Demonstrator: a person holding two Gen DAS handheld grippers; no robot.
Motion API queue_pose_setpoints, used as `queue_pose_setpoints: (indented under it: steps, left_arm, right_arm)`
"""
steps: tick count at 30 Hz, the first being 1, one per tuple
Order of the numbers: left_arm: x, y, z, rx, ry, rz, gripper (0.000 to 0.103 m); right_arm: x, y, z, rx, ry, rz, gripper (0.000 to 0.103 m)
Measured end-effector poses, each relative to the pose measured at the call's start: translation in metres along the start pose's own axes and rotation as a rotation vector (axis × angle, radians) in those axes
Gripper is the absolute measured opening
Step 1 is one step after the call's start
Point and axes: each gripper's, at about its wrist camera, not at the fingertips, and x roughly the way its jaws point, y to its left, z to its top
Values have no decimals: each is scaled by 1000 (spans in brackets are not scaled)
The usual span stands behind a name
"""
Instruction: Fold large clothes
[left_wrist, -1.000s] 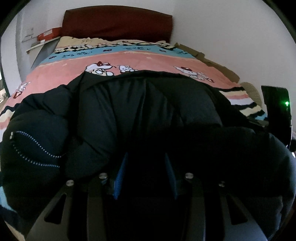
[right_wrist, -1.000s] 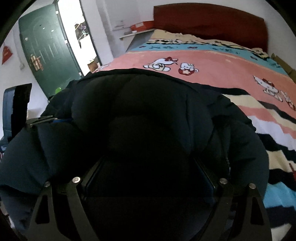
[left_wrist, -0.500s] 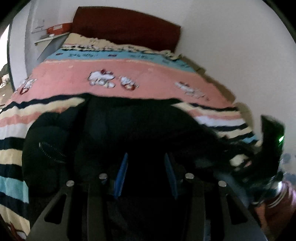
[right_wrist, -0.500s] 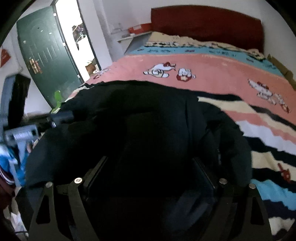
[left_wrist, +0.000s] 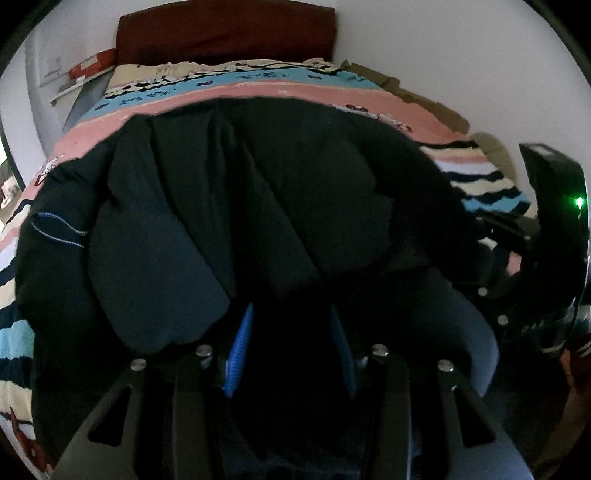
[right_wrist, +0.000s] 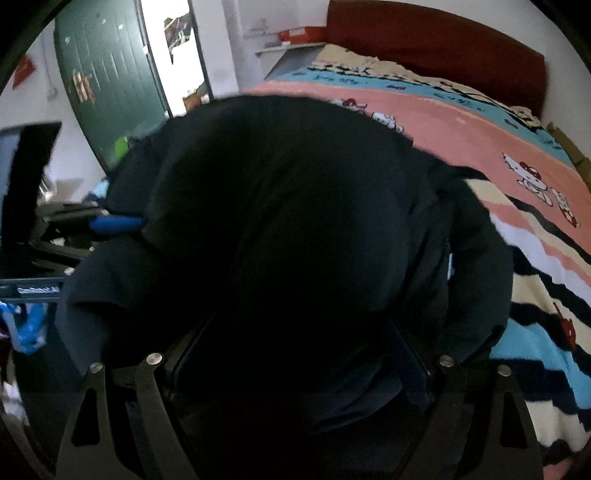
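Black padded jacket (left_wrist: 229, 206) bunched on striped cartoon-print bedspread (right_wrist: 480, 125), clamped by left gripper (left_wrist: 290, 347) and by wide-spread right gripper (right_wrist: 295, 354).

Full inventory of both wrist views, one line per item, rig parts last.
jacket: 1, black or dark navy, padded, bunched on the bed in front of both grippers
blanket: 1, pink, blue, cream and black stripes with cartoon cats, covering the bed
headboard: 1, dark red, far end of the bed
box: 1, red-orange, on a shelf beside the headboard
door: 1, green, standing open, left in the right wrist view
left hand-held gripper: 1, black with blue pads, jacket fabric between the pads
right hand-held gripper: 1, black, jaws wide with jacket bulk between them; grip unclear
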Motion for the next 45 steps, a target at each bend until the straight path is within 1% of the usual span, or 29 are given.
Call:
queue_pose_setpoints:
  steps: [4, 7, 9, 11, 13, 14, 16, 19, 21, 23, 27, 31, 34, 37, 39, 41, 43, 45]
  left_arm:
    - [23, 14, 3, -46, -1, -21, 40]
    - [32, 15, 8, -49, 7, -5, 40]
    - [31, 14, 12, -47, 19, 0, 40]
    - [22, 12, 16, -51, 35, 6, 40]
    - [5, 11, 17, -56, 29, 10, 40]
    - [-7, 9, 16, -51, 15, 11, 41]
    - [-27, 4, 8, -40, -13, -10, 41]
    - [-29, 0, -3, -24, 3, -12, 41]
    - [-18, 0, -10, -12, 32, 15, 41]
    - [-8, -2, -11, -8, 40, 33, 42]
    - [11, 1, -10, -24, 50, 41, 42]
    - [13, 4, -8, -43, 67, 45, 43]
    - [-3, 3, -11, -59, 53, 36, 43]
    - [-28, 7, -16, -96, 19, -1, 43]
    - [-47, 12, -21, -102, 13, -13, 44]
    - [-63, 16, -26, -98, 16, 12, 51]
    - [-79, 20, -33, -86, 11, 47, 52]
    - [-99, 27, -42, -92, -11, 78, 52]
  right_arm:
    - [19, -8, -3, 35, 10, -15, 87]
    - [34, -16, -1, 64, 17, -23, 88]
    - [35, -15, 2, 66, 23, -34, 88]
    - [28, -14, 3, 67, 29, -42, 88]
    - [18, -11, 7, 81, 36, -42, 88]
    - [8, -9, 8, 88, 25, -41, 88]
    - [-12, -4, 7, 92, -16, -22, 88]
    - [-29, 6, 5, 78, -57, -2, 88]
    - [-23, 11, 1, 61, -38, -2, 88]
    - [-5, 12, -4, 63, 5, -22, 89]
    - [17, 5, -3, 95, 26, -60, 93]
    - [20, 6, -2, 100, 49, -99, 93]
    - [10, 6, -4, 125, 51, -107, 93]
    - [-11, 7, -9, 159, 29, -94, 93]
    - [-32, 8, -16, 174, 3, -94, 93]
    - [-48, 10, -22, 186, -18, -98, 94]
    - [-65, 11, -27, 192, -39, -112, 94]
    - [-80, 10, -35, 199, -53, -122, 95]
